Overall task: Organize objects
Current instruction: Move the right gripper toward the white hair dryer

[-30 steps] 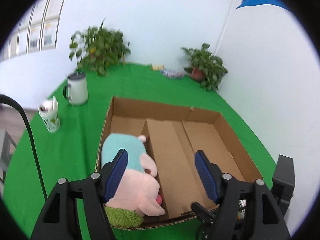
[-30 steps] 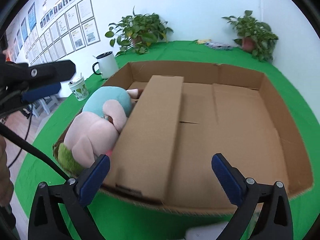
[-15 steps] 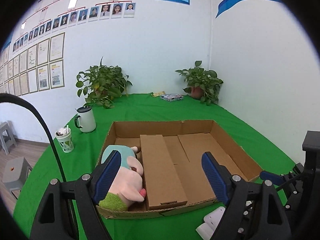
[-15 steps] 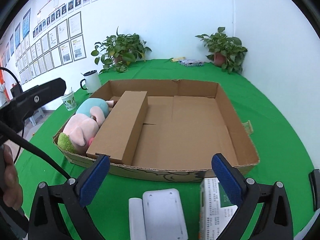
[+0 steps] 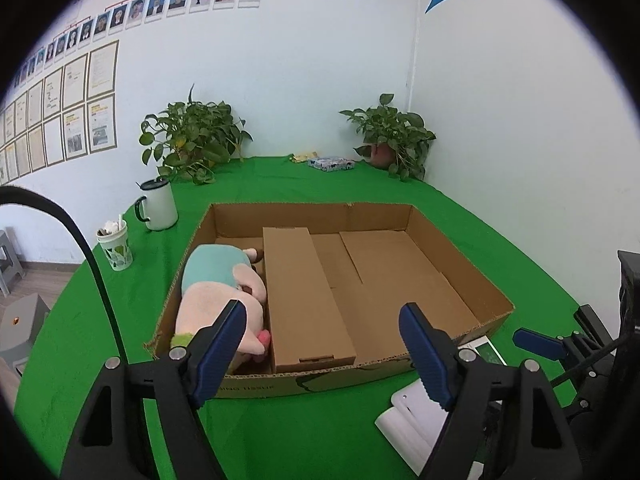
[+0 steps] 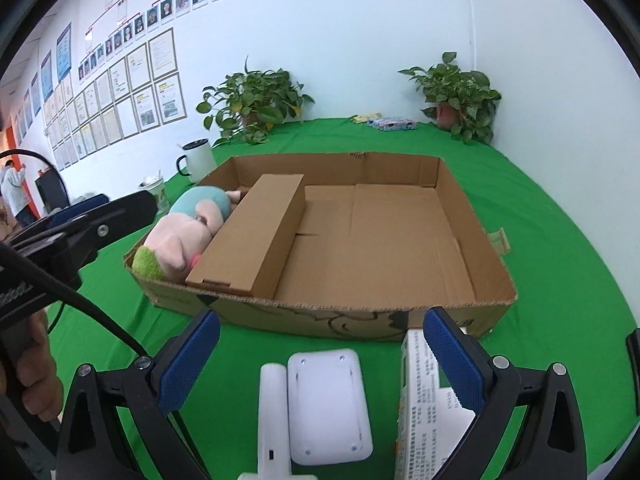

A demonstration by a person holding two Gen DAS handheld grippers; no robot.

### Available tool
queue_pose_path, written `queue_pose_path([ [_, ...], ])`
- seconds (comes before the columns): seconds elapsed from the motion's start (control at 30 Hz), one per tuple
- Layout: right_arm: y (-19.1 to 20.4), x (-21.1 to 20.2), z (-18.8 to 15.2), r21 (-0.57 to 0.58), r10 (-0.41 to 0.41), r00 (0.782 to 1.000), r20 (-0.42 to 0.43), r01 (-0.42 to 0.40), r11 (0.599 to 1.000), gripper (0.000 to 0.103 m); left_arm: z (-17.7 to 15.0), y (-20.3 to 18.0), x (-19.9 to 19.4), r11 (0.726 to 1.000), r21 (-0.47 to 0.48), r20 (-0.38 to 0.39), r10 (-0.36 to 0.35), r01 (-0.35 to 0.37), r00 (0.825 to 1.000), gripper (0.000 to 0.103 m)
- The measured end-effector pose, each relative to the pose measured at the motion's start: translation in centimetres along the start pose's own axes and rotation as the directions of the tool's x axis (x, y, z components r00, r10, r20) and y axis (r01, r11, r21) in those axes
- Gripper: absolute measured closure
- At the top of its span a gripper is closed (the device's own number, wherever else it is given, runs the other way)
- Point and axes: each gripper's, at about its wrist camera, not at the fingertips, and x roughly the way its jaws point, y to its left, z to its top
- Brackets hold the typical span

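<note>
Left wrist view: my left gripper (image 5: 322, 338) is closing on nothing, low centre. The plush toy (image 5: 218, 294) lies in the cardboard tray (image 5: 460, 256), left side.

Right wrist view: my right gripper (image 6: 320, 354) stands apart over a white device (image 6: 328, 404); the carton (image 6: 420, 420) print at lower right is unreadable.

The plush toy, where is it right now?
The plush toy lies in the left end of the cardboard tray, wedged between its left wall and the long cardboard box.
</note>
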Motion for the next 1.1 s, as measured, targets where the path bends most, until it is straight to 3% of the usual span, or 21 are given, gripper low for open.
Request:
queue_pose_path([
  [0.13, 0.5, 0.6, -1.8, -0.013, 0.047, 0.998, -0.05, -0.047, 0.999, 0.001, -1.4, 0.3, 1.7, 0.997, -0.037, -0.102, -0.078, 0.074, 0.992, 0.025],
  [0.3, 2.0, 0.6, -4.8, -0.036, 0.104, 0.981, -0.162, -0.111, 0.993, 0.001, -3.3, 0.5, 3.3, 0.979, -0.092, -0.206, -0.199, 0.183, 0.958, 0.025],
  [0.43, 3.3, 0.5, -7.5, -0.049, 0.107, 0.966, -0.235, -0.122, 0.991, 0.001, -4.7, 0.2, 4.7, 0.958, -0.157, -0.278, -0.276, 0.24, 0.92, 0.025],
  [0.57, 4.2, 0.6, -9.5, -0.047, 0.127, 0.95, -0.285, -0.146, 0.988, 0.001, -5.8, -0.1, 6.4, 0.922, -0.242, -0.338, -0.371, 0.301, 0.865, 0.025],
  [0.67, 4.4, 0.4, -10.1, -0.048, 0.121, 0.948, -0.294, -0.141, 0.989, 0.001, -6.7, -0.6, 7.1, 0.907, -0.273, -0.376, -0.409, 0.322, 0.831, 0.025],
  [0.83, 4.5, -0.3, -10.8, -0.035, 0.101, 0.952, -0.288, -0.116, 0.993, 0.001, -7.9, -0.6, 7.0, 0.884, -0.321, -0.405, -0.453, 0.34, 0.794, 0.025],
  [0.93, 4.5, -0.9, -11.3, -0.027, 0.083, 0.954, -0.289, -0.095, 0.995, 0.002, -8.8, -0.5, 6.7, 0.878, -0.344, -0.422, -0.461, 0.333, 0.781, 0.025],
  [1.1, 4.7, -1.1, -12.4, -0.023, 0.047, 0.95, -0.31, -0.057, 0.998, 0.015, -9.4, -0.5, 6.9, 0.86, -0.37, -0.438, -0.495, 0.352, 0.75, 0.026],
])
